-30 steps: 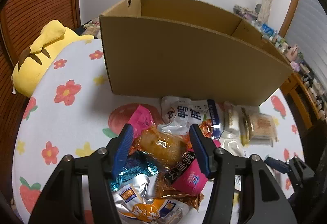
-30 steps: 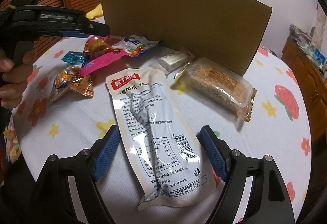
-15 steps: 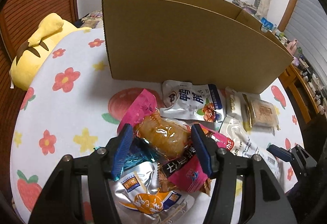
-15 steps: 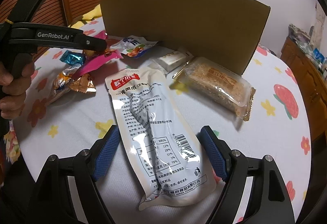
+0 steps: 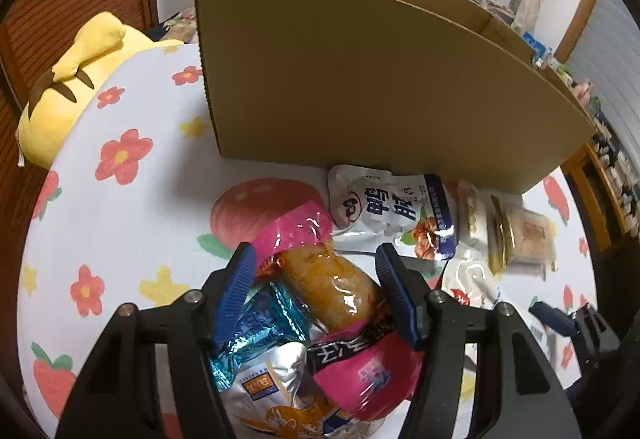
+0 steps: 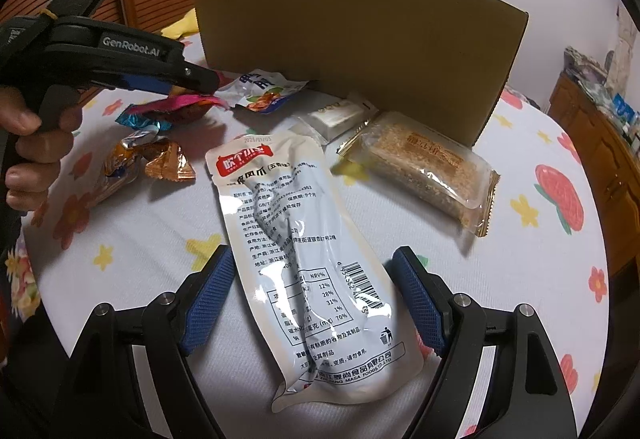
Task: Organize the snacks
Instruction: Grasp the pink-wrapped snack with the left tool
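Observation:
A cardboard box (image 5: 360, 79) stands at the back of the flowered table; it also shows in the right wrist view (image 6: 360, 51). My left gripper (image 5: 316, 295) is open, its jaws on either side of an orange snack in a clear and pink wrapper (image 5: 332, 287) that lies on a pile of packets. My right gripper (image 6: 310, 299) is open, its jaws on either side of a long white pouch (image 6: 300, 239) that lies flat on the table. The left gripper also shows in the right wrist view (image 6: 200, 81), low over the pile.
A white and blue packet (image 5: 392, 215), a small white bar (image 6: 340, 117) and a clear-wrapped cake (image 6: 428, 167) lie in front of the box. A teal candy (image 5: 260, 323), a pink packet (image 5: 368, 371) and a silver pouch (image 5: 276, 391) are in the pile. A yellow plush (image 5: 68, 87) lies far left.
My left gripper has come down and forward over the pile, so the orange snack now sits between its open jaws. The right gripper has barely moved.

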`<state>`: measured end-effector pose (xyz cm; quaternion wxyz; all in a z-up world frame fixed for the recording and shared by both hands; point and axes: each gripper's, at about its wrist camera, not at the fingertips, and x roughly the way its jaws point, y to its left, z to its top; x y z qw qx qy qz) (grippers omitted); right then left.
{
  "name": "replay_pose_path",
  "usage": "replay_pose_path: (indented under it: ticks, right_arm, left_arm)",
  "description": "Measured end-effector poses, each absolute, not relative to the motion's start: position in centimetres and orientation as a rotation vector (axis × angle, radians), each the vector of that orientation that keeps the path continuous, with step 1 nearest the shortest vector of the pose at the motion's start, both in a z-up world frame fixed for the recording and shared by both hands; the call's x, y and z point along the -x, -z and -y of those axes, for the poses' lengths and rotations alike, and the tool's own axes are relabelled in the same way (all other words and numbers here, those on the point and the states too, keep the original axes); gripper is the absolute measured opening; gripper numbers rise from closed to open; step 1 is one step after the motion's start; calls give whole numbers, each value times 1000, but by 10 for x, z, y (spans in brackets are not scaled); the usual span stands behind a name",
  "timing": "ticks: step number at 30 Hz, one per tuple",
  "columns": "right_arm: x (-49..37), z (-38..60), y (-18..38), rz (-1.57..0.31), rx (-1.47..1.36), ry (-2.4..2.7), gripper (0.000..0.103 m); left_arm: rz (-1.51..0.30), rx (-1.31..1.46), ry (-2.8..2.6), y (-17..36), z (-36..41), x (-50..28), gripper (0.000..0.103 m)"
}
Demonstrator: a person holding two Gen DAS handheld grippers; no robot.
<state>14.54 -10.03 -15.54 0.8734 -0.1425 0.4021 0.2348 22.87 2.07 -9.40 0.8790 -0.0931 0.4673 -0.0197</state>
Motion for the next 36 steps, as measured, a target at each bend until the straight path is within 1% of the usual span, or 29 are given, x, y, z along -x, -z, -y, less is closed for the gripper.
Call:
replay_pose_path:
  ticks: [6, 11, 17, 20, 22, 24, 27, 36]
  right_arm:
    - [-145, 100, 156, -840, 297, -490, 83]
    - [-145, 101, 155, -840, 298, -491, 83]
    - [-145, 101, 155, -840, 299, -491, 83]
    - [-145, 100, 155, -840, 298, -491, 83]
    - [-146, 101, 155, -840, 299, -491, 83]
    - [-146, 101, 155, -840, 299, -490, 83]
    - [-146, 101, 155, -840, 299, -490, 83]
    - [-146, 101, 155, -840, 299, -490, 83]
  left_arm:
    - [-979, 140, 65, 94, -17, -224, 58]
    - [-991, 73, 71, 93, -13, -215, 59]
    - [-993, 91, 107, 94, -17, -209, 60]
    - [-1031, 116, 135, 105, -17, -212, 60]
    - [-1012, 82, 118, 106, -13, -211, 57]
    - [-1000, 86, 119, 105, -12, -209, 45]
    - [-996, 111, 131, 104, -14, -209, 39]
    - [-932, 89, 153, 87, -17, -192, 37]
